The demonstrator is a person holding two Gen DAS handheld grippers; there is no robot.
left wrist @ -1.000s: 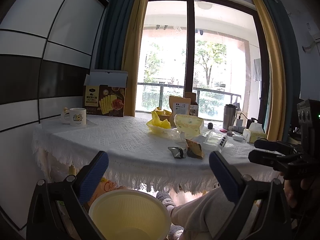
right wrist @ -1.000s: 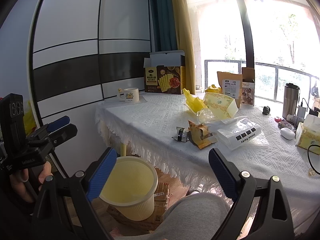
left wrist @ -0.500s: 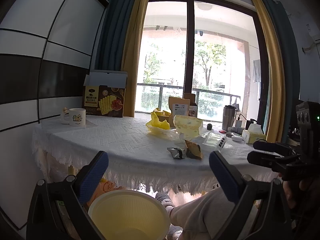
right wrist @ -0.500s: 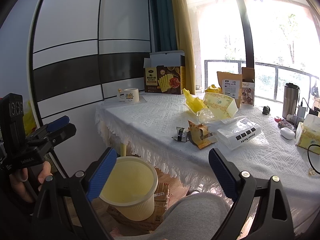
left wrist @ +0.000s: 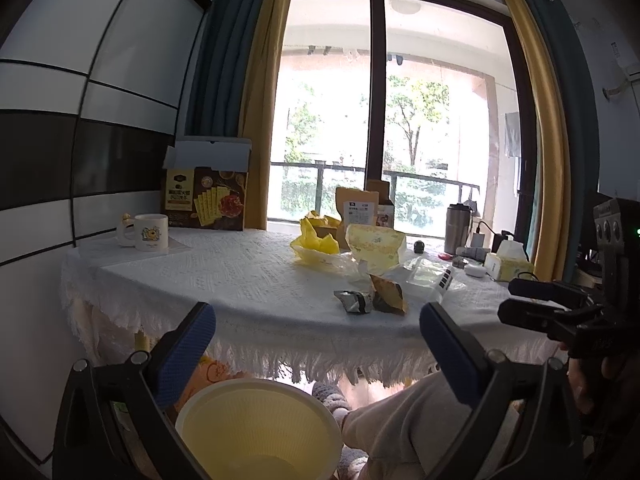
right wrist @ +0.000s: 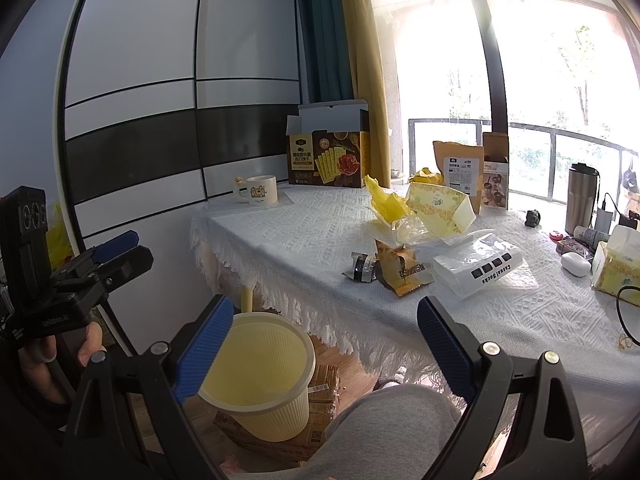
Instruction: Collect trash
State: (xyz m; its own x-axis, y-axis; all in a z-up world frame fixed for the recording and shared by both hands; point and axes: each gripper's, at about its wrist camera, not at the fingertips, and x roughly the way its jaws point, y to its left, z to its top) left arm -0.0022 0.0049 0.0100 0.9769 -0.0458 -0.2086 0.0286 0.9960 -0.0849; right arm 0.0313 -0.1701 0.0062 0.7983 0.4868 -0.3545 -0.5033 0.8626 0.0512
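A pale yellow trash bin (left wrist: pixel 258 428) stands on the floor by the table; it also shows in the right wrist view (right wrist: pixel 264 376). Near the table's front edge lie a silver-black wrapper (left wrist: pixel 354 301) (right wrist: pixel 363 267), an orange snack wrapper (left wrist: pixel 387 298) (right wrist: pixel 402 272) and a clear plastic bag with black labels (right wrist: pixel 478 266). Behind them are crumpled yellow plastic (left wrist: pixel 316 242) and a yellow tissue pack (right wrist: pixel 440 208). My left gripper (left wrist: pixel 316 344) is open and empty, above the bin. My right gripper (right wrist: pixel 324 340) is open and empty, short of the table edge.
A white lace cloth covers the table (left wrist: pixel 224 280). On it stand a mug (left wrist: pixel 149 233), a cracker box (left wrist: pixel 206 200), a brown pouch (right wrist: pixel 460 172), a steel tumbler (right wrist: pixel 582 196) and a tissue box (right wrist: pixel 616 268). The person's knee (right wrist: pixel 384 424) is below the edge.
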